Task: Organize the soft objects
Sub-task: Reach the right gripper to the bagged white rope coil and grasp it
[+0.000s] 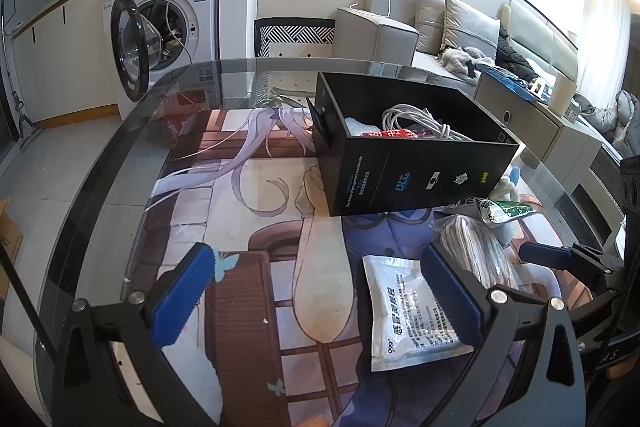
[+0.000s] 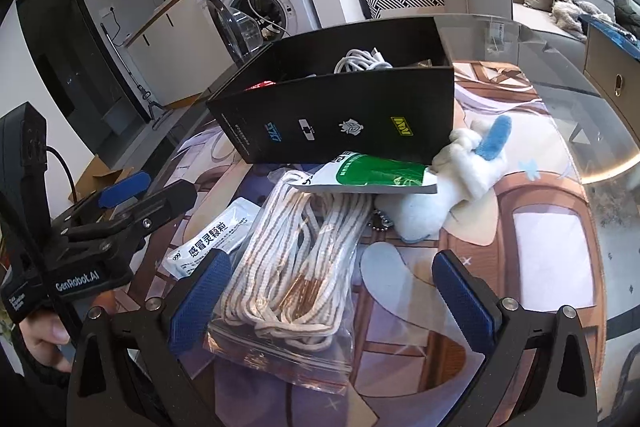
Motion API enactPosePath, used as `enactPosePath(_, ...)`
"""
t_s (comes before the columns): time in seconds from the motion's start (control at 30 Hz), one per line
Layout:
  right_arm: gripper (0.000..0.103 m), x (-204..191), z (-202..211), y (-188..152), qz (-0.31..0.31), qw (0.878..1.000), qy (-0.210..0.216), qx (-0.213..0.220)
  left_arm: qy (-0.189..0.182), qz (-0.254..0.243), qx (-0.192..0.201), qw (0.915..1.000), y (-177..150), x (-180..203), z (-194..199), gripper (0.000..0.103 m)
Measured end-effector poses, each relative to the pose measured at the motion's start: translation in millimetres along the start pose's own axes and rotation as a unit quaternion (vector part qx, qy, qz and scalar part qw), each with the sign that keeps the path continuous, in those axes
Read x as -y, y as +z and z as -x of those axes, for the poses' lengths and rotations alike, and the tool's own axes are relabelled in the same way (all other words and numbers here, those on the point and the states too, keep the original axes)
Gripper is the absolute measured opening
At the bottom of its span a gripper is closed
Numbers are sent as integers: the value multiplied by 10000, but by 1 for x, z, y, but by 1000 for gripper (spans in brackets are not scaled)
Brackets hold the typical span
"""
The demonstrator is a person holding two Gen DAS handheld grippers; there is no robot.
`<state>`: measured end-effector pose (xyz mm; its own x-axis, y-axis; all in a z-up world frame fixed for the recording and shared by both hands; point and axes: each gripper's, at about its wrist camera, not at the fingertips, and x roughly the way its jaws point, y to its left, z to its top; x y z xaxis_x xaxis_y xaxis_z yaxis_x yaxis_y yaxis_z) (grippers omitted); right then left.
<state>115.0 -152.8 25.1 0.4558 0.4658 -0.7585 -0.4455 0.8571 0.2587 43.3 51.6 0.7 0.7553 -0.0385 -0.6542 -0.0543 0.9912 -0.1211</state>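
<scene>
Both tongs, left (image 1: 320, 301) and right (image 2: 334, 301), stand apart, holding nothing. I judge the step is reaching: the bagged rope (image 2: 294, 269) lies between the right fingers, so closing comes next, then carrying it to the black box (image 2: 340, 107) at 12 o'clock.

**Rig appearance**

Both grippers: black frames, ribbed blue pads on the fingers, silver screws at the joints. Left gripper (image 2: 132, 195), seen from the right wrist: white "GenRobot.AI" lettering, black cable looping from a black box. Right gripper (image 2: 336, 303) matches. Hand (image 2: 42, 337) at left, dark sleeve.

black box (image 2: 340, 115), white-and-tan striped rope (image 2: 296, 267)
</scene>
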Motion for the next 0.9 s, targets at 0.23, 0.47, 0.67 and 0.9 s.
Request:
enactPosePath(0.23, 102, -10, -9, 4, 94, 9997, -247, -7, 20, 53, -23, 10000, -1, -1, -3, 103)
enactPosePath(0.47, 103, -7, -12, 0, 288, 9982, -521, -111, 1, 9, -58, 10000, -2, 1, -2, 103)
enactPosePath(0.67, 103, -1, -8, -1, 558, 9965, -592, -190, -48, -90, -110, 9999, -3, 6, -2, 103)
enactPosePath(0.9, 102, -5, -4, -5, 884, 9949, -438, -205, -32, -65, -110, 9999, -2, 6, -2, 103)
